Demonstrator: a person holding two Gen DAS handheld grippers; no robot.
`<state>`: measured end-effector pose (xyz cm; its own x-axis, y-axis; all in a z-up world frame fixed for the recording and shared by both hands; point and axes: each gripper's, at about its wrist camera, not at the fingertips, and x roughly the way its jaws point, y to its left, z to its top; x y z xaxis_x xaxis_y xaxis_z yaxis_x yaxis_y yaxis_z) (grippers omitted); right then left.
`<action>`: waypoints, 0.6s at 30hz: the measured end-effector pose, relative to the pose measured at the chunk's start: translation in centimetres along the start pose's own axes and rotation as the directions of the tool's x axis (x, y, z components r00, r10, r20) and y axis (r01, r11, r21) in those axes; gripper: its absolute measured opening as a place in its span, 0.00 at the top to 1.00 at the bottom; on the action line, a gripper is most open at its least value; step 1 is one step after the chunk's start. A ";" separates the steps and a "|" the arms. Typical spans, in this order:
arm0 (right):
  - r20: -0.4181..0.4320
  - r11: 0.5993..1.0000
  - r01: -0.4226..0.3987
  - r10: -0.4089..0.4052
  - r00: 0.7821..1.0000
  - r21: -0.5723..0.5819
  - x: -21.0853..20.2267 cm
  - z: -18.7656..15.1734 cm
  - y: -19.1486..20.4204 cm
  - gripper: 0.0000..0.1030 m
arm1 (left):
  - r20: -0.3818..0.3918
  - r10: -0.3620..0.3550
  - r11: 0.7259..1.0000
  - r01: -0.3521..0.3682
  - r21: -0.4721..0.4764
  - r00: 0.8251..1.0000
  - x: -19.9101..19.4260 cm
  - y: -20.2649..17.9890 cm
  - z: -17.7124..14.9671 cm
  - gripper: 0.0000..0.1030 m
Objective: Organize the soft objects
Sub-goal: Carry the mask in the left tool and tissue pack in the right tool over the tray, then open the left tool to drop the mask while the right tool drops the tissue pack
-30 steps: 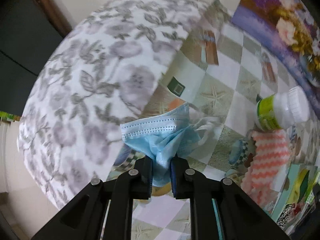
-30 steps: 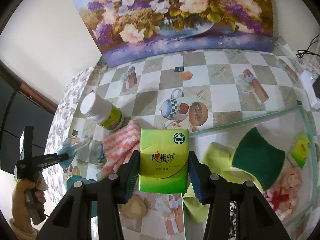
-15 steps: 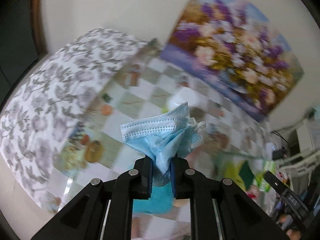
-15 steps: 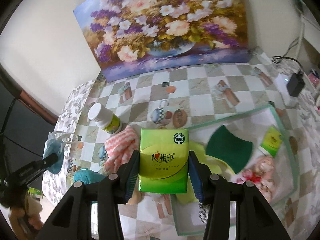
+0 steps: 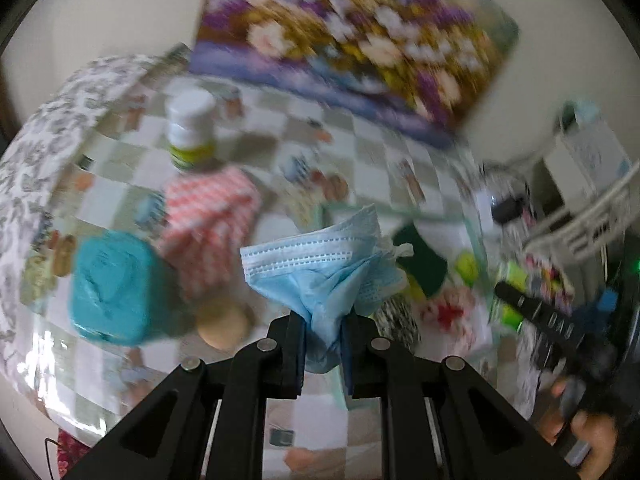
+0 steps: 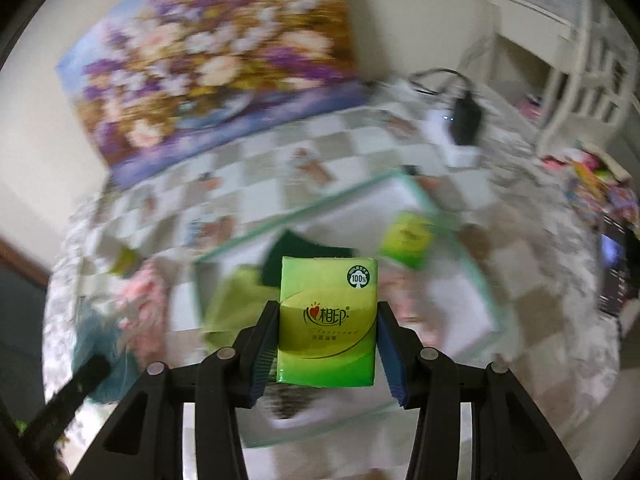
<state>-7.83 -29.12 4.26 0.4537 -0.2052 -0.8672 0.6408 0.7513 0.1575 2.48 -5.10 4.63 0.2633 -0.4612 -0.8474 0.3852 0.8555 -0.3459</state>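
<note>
Left wrist view: the left gripper (image 5: 323, 350) is pinching a crumpled blue face mask (image 5: 320, 264) above the table, while the right gripper (image 6: 327, 346) is clamping a green tissue pack (image 6: 328, 320) over the glass-edged tray (image 6: 476, 276). Sponges are already lying in the tray; the pink cloth (image 5: 208, 216) and teal cloth (image 5: 114, 284) are waiting outside it.
</note>
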 end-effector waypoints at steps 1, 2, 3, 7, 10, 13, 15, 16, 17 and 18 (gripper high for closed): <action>-0.006 1.000 0.010 -0.010 1.000 0.018 0.3 0.1 -0.9 0.52 | -0.019 0.005 1.000 -0.004 0.014 1.000 0.8 -0.7 -0.4 0.85; -0.019 0.999 0.019 -0.018 1.000 0.046 0.8 0.1 -2.2 0.52 | -0.036 0.010 0.999 -0.009 0.037 0.999 1.6 -1.4 -0.7 0.85; -0.031 0.997 0.025 -0.023 0.999 0.068 1.2 0.1 -3.2 0.52 | -0.046 0.015 0.999 -0.012 0.049 0.999 2.0 -1.9 -1.0 0.85; -0.085 0.986 0.070 -0.057 0.995 0.153 3.0 0.0 -6.7 0.52 | -0.068 0.012 0.993 -0.004 0.115 0.998 3.3 -4.3 -2.2 0.85; -0.101 0.978 0.074 -0.055 0.993 0.197 3.6 -0.1 -8.5 0.52 | -0.070 -0.017 0.987 0.028 0.157 0.997 3.8 -6.0 -2.7 0.85; -0.108 0.971 0.068 -0.045 0.993 0.227 4.1 -0.2 -9.7 0.51 | -0.079 -0.037 0.979 0.052 0.195 0.996 4.5 -7.6 -3.3 0.84; -0.117 0.967 0.069 -0.041 0.992 0.245 4.7 -0.3 -10.6 0.51 | -0.096 -0.064 0.972 0.084 0.219 0.993 5.2 -8.8 -3.6 0.84; -0.122 0.965 0.071 -0.041 0.992 0.253 4.9 -0.2 -10.8 0.51 | -0.100 -0.072 0.970 0.094 0.226 0.992 5.4 -9.2 -3.7 0.84; -0.126 0.963 0.073 -0.041 0.991 0.261 5.1 -0.3 -11.1 0.51 | -0.102 -0.078 0.967 0.100 0.233 0.992 5.6 -9.7 -3.9 0.84; -0.133 0.960 0.073 -0.038 0.990 0.270 5.5 -0.4 -11.4 0.51 | -0.100 -0.078 0.965 0.100 0.242 0.992 5.9 -10.1 -4.0 0.84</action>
<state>-12.91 -38.57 -2.45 0.3427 -0.1489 -0.9276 0.8156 0.5371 0.2151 -3.36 -15.51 1.56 0.1424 -0.5007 -0.8538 0.6119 0.7225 -0.3217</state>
